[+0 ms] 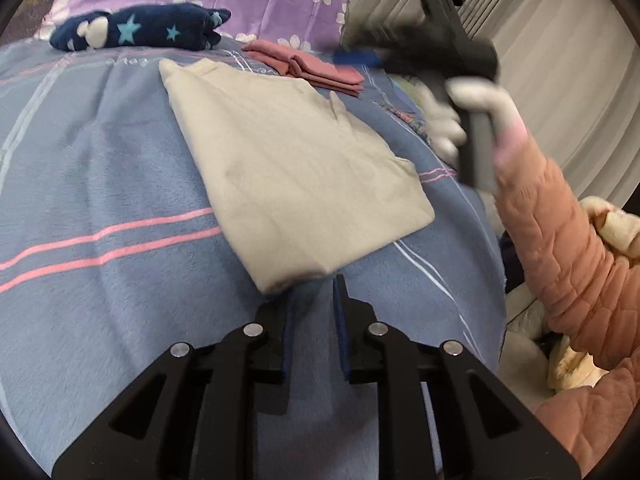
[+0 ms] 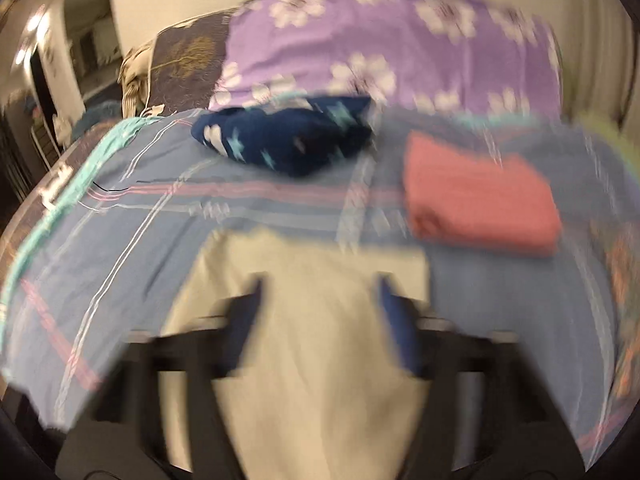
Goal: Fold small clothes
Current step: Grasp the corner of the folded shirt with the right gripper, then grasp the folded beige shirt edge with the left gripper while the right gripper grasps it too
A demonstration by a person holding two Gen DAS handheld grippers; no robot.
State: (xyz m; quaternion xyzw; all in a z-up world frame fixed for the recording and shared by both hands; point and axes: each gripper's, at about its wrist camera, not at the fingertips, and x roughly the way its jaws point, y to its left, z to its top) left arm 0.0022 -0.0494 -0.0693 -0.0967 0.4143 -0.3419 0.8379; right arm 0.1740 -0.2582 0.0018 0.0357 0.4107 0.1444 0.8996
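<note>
Cream garment (image 1: 288, 168): folded flat on bed (image 1: 100, 168).
Left hand-held gripper (image 1: 312, 300): angled down at near hem, jaws apart, empty.
Right hand-held gripper (image 2: 320, 300): raised over garment, blurred, released, gloved hand (image 1: 472, 116) gripping handle.

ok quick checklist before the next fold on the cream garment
1. Cream garment lying flat on the blue bedspread: ok.
2. Left gripper empty, jaws apart at the garment's near corner: ok.
3. Right gripper empty above the garment: ok, though that view is blurred.
4. Pink folded garment clear of the work area: ok.
5. Navy star-print garment clear: ok.
6. Fold edges aligned: cannot tell.
</note>
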